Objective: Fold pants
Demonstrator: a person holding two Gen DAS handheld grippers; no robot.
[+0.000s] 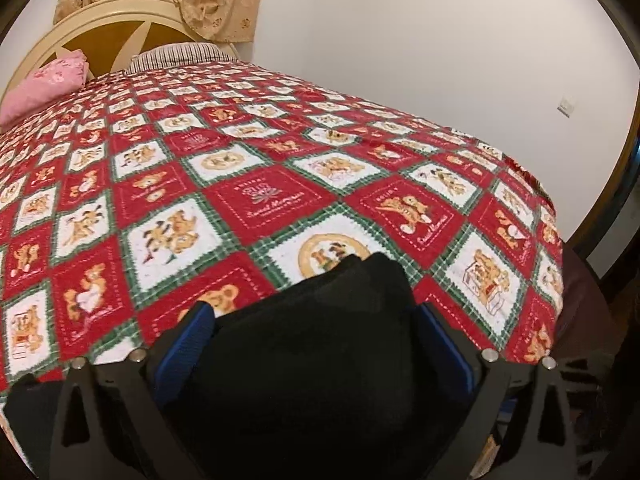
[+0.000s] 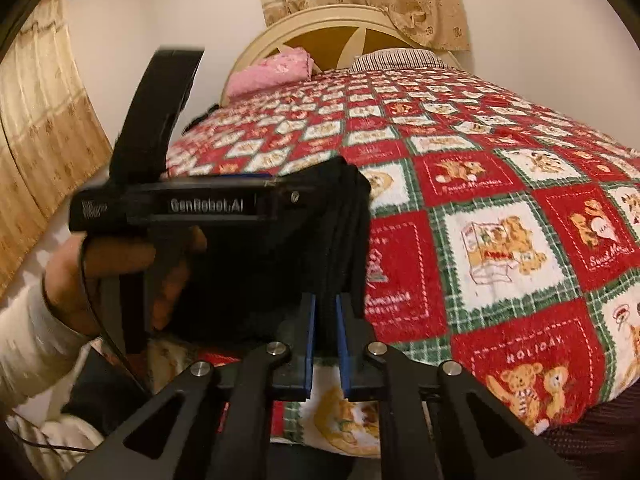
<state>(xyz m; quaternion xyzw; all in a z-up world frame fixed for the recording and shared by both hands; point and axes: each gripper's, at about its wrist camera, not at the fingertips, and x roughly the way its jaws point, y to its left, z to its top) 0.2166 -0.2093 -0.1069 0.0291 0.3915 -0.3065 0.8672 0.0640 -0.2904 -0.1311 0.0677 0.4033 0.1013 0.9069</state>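
Observation:
The black pants (image 1: 312,344) are bunched into a thick folded bundle and held up over the near edge of the bed. My left gripper (image 1: 316,320) is shut on the bundle; its blue pads (image 1: 444,332) flank the wide wad of cloth. In the right wrist view the pants (image 2: 344,240) show as stacked black layers. My right gripper (image 2: 325,320) is shut on their lower edge, blue pads (image 2: 310,332) close together. The left gripper body (image 2: 180,204) and the hand holding it are at the left of that view.
The bed has a red, white and green teddy-bear quilt (image 1: 280,184). A pink pillow (image 1: 44,84) and a striped pillow (image 1: 180,56) lie by the cream headboard (image 2: 344,20). Beige curtains (image 2: 44,140) hang at left and behind. A white wall (image 1: 440,40) is to the right.

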